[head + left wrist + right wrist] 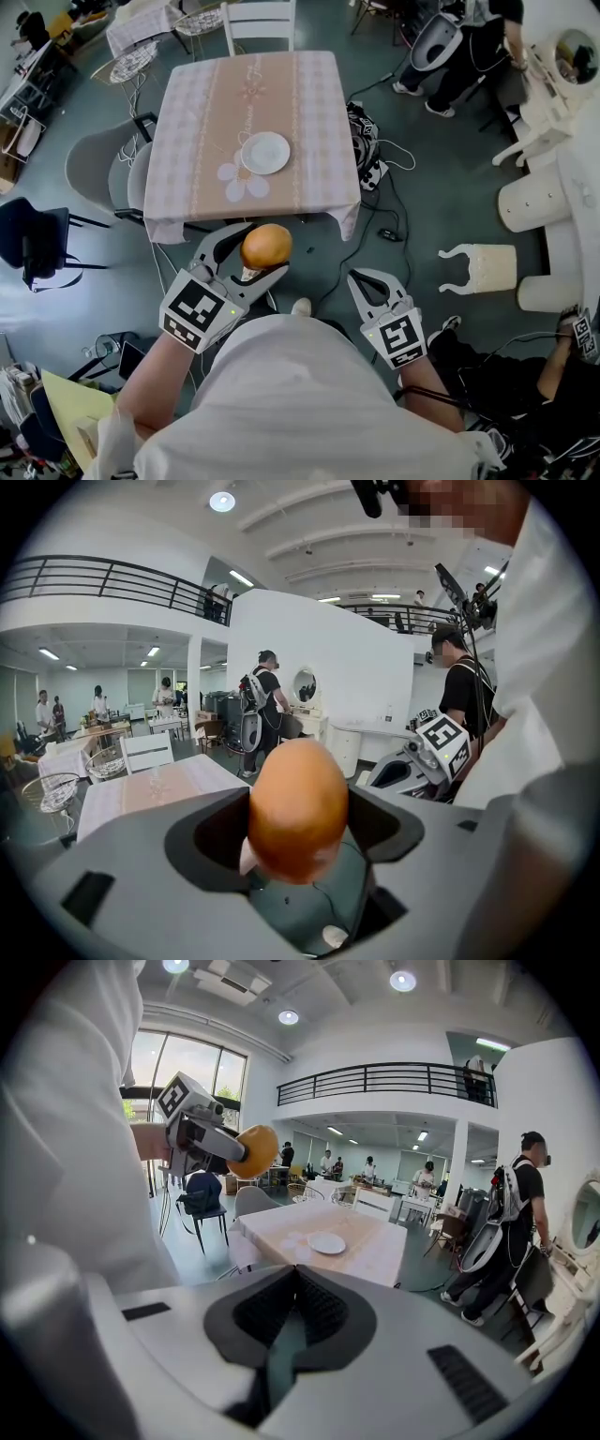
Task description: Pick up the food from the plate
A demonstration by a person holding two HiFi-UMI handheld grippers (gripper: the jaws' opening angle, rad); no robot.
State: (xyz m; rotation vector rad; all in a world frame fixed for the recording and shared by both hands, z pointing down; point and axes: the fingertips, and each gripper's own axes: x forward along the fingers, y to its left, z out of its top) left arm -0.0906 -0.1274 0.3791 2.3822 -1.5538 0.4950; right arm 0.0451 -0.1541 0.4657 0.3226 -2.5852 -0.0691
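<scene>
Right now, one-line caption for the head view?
Left tongs hold round orange-brown food; round white plate on pink checked table; right tongs shut.

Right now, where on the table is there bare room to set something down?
The table carries only the white plate, a little nearer than its middle. Free: the whole far half, up to the white chair, and the strips on the left and right of the plate. Crowded: the floor by the table's right edge, with cables, and the grey chairs at its left.
</scene>
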